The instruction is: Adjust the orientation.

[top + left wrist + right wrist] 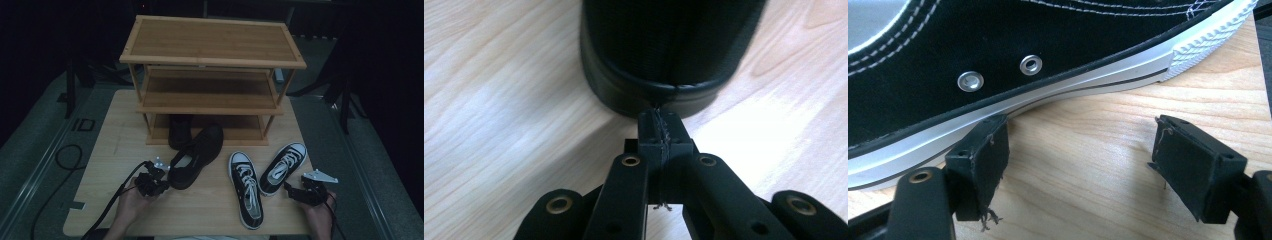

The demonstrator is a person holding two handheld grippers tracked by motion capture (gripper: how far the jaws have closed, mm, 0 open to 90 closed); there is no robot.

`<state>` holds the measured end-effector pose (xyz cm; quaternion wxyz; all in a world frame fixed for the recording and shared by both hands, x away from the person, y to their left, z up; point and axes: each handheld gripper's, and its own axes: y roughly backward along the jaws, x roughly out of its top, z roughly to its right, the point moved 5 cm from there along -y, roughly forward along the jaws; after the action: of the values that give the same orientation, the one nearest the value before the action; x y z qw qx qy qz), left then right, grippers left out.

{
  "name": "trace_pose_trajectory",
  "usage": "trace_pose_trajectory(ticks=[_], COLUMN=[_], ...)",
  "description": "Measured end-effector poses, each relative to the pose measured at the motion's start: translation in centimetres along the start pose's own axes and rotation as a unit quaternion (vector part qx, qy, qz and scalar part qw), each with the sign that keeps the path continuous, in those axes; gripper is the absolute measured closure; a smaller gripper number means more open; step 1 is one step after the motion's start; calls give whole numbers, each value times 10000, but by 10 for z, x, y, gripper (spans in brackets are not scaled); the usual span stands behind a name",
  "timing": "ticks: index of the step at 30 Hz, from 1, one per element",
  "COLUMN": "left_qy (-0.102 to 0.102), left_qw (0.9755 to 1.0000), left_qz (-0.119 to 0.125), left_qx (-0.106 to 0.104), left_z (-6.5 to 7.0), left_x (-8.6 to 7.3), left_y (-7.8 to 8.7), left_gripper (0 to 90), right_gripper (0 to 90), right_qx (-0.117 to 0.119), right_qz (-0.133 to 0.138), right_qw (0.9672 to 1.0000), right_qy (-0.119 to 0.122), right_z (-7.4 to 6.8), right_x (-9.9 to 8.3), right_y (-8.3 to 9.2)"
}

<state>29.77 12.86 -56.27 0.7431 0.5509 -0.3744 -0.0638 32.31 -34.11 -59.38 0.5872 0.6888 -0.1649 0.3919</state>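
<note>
I see a three-tier bamboo shoe rack (212,45) at the table's (100,200) far side; its top and middle shelves are bare, and one black shoe (179,131) sits on the bottom shelf. I count four shoes: two plain black, two black-and-white sneakers (246,189). My left gripper (162,184) is clamped on the heel rim of the black slip-on (197,156) before the rack. My right gripper (290,189) stands apart beside the right-hand sneaker (284,161).

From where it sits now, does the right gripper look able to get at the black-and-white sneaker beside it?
Probably yes: the right gripper is open, one pad already beside the sneaker sole, with bare table between the jaws and nothing blocking.
</note>
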Motion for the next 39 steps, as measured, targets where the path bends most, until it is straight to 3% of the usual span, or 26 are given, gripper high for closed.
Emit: trace_pose_trajectory(ticks=[5, 13, 17, 26, 28, 33, 36, 39], left_qy=[-97, 9, -3, -248, -281, -73, -108, -174], left_qw=[9999, 9983, 9982, 9994, 9992, 9995, 9994, 9998], left_qz=[-24, -158, -176, -141, -187, -122, -120, -70], left_qx=[106, 568, 579, 207, 219, 292, 291, 22], left_z=[2, -11, -11, 9, 10, 1, 2, 12], left_x=[1, 0, -1, 4, 5, 8, 10, 13], left_y=[-1, -8, -11, -17, -18, -15, -14, -17], left_gripper=[899, 899, 899, 899, 899, 899, 900, 900], right_gripper=[225, 225, 225, 225, 225, 225, 225, 225], right_qx=[1, 2, 1, 1, 1, 2, 2, 1], right_qz=[-1, -1, 0, -1, -1, -1, 0, 0], right_qw=[10000, 10000, 10000, 10000, 10000, 10000, 10000, 10000], right_qy=[-1, -1, 1, 1, -1, 0, 2, 1], right_z=[0, 0, 0, 0, 0, 0, 0, 0], right_x=[0, 0, 0, 0, 0, 0, 0, 0], right_y=[0, 0, 0, 0, 0, 0, 0, 0])
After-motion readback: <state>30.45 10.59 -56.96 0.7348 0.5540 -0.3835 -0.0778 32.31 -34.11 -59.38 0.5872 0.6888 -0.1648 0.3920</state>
